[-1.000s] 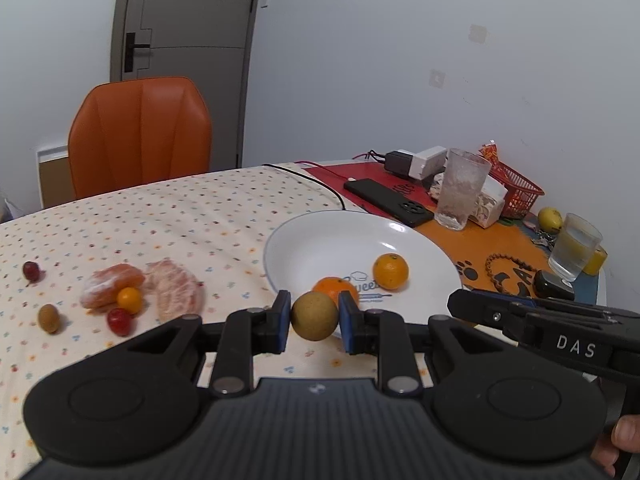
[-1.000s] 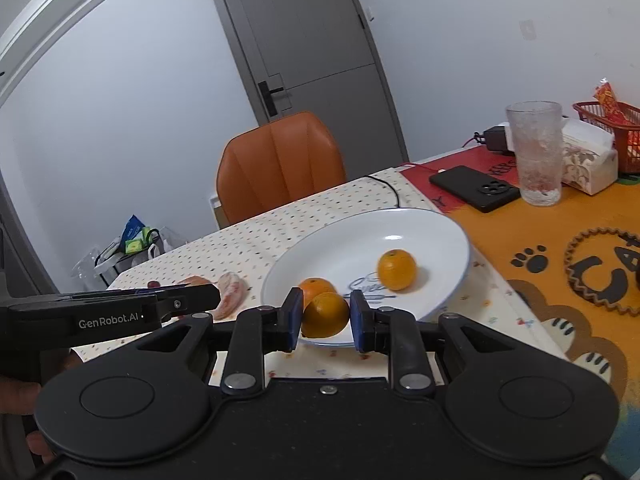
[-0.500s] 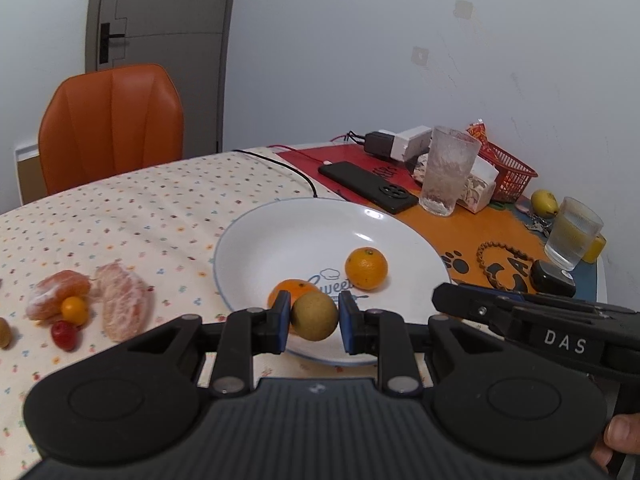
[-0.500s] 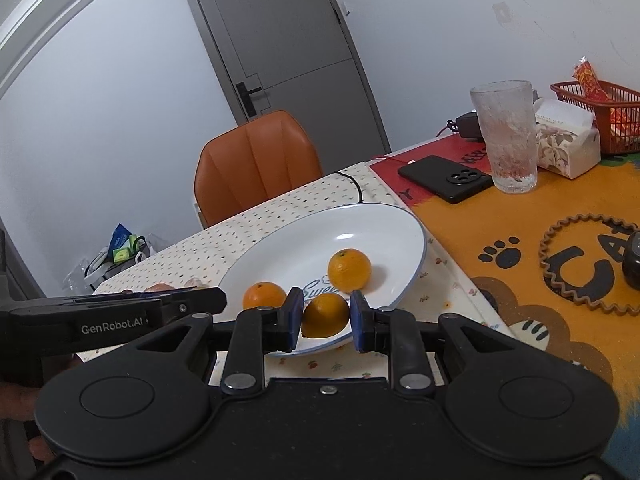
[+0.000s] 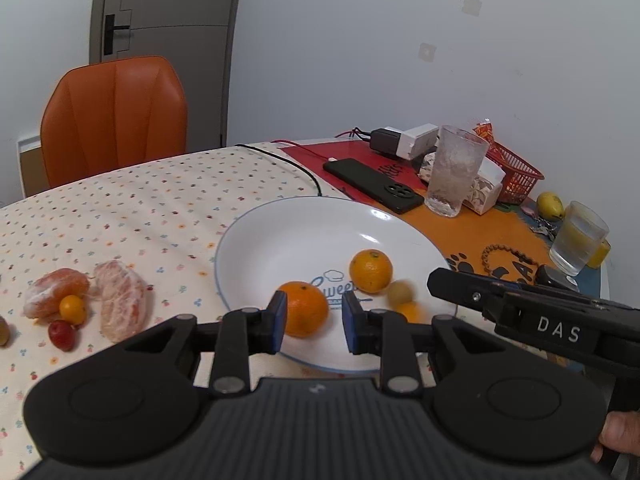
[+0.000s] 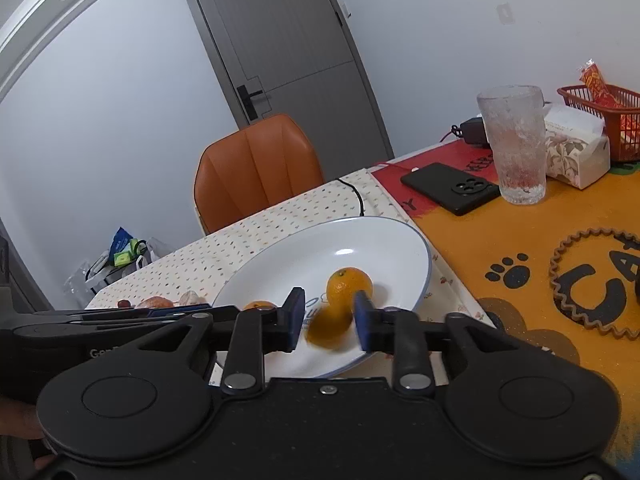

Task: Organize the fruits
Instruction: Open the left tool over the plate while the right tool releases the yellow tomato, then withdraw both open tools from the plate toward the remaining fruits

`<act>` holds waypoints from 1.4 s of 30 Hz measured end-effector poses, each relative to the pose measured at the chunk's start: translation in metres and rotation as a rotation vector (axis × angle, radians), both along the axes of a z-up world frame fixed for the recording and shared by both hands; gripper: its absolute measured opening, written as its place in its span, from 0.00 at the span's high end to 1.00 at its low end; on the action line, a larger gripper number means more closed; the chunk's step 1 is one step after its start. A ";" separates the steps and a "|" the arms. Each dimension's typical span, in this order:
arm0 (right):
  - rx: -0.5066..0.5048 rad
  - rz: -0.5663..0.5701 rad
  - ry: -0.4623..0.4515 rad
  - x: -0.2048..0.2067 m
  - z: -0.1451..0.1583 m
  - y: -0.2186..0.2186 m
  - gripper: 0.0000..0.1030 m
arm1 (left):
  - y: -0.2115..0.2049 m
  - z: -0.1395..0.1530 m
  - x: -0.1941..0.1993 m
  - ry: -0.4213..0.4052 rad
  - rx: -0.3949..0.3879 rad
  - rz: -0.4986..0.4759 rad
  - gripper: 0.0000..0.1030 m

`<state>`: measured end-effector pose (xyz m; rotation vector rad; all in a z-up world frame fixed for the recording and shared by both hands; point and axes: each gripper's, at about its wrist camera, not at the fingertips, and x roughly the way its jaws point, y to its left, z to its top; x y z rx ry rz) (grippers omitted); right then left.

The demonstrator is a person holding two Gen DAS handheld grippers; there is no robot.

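Note:
A white plate [image 5: 256, 240] holds two oranges [image 5: 302, 314] [image 5: 370, 271]. My left gripper [image 5: 315, 322] hovers over its near rim with its jaws opening and nothing pressed between them. A brown round fruit [image 5: 400, 292] and a small orange fruit [image 5: 409, 312] lie blurred on the plate to its right. In the right wrist view, my right gripper [image 6: 328, 322] is opening too. The blurred small orange fruit [image 6: 328, 328] sits loose between its pads, over the plate [image 6: 400, 240]. Peeled citrus pieces [image 5: 120, 300], a kumquat [image 5: 72, 308] and a red fruit [image 5: 62, 334] lie on the tablecloth at the left.
Behind the plate are a black phone [image 5: 374, 184], a frosted glass [image 5: 452, 172], a tissue box [image 6: 576, 152] and a red basket [image 5: 512, 172]. A glass of water [image 5: 580, 236] stands far right. An orange chair [image 5: 114, 116] is at the far table edge.
Both grippers moved in over the plate, then opened. The brown fruit left the left jaws and rolled right on the plate. The small orange fruit came loose from the right jaws.

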<state>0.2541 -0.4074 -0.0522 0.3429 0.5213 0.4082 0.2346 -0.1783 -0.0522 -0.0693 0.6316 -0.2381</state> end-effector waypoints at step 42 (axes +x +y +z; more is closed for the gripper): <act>0.039 0.062 -0.085 -0.047 0.031 0.079 0.00 | 0.131 0.021 -0.079 -0.058 -0.063 0.269 0.01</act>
